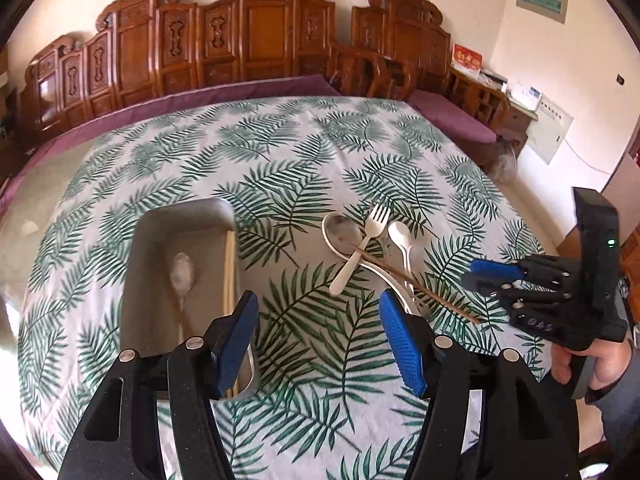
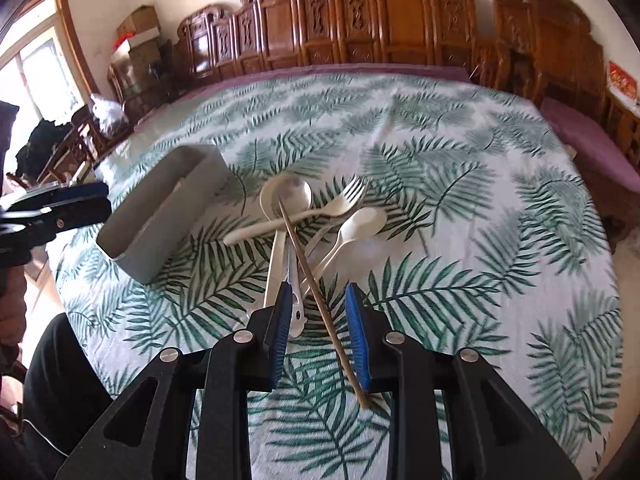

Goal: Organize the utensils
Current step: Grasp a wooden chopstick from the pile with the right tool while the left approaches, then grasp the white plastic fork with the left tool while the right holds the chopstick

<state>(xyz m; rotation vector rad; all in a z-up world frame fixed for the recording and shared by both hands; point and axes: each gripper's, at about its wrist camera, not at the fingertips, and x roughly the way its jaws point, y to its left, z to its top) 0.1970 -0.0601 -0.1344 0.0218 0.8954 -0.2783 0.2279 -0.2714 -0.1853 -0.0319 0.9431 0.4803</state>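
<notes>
Counter draped in a leaf-print cloth, with a grey box at the left and a heap of utensils to its right. The box already holds part of the load: one spoon lies on its floor, and chopsticks rest along its right wall; they look like a pair, though the exact number cannot be told.

Still loose on the cloth, well apart from the box:
- one large white spoon;
- one small white spoon;
- one white fork;
- one brown chopstick, lying across the heap;
- one metal handle beneath the others, its head hidden.

By this count the task appears roughly a third done, with five pieces left to move.

The right gripper is low over the near end of the heap. Its jaws are apart and straddle the brown chopstick without closing on it, and the left blue pad sits just beside the metal handle. The chopstick seems the likely next piece to be picked.

The left gripper hangs above the near end of the box and the bare cloth beside it, jaws wide apart and empty.

Carved wooden benches line the wall behind.
</notes>
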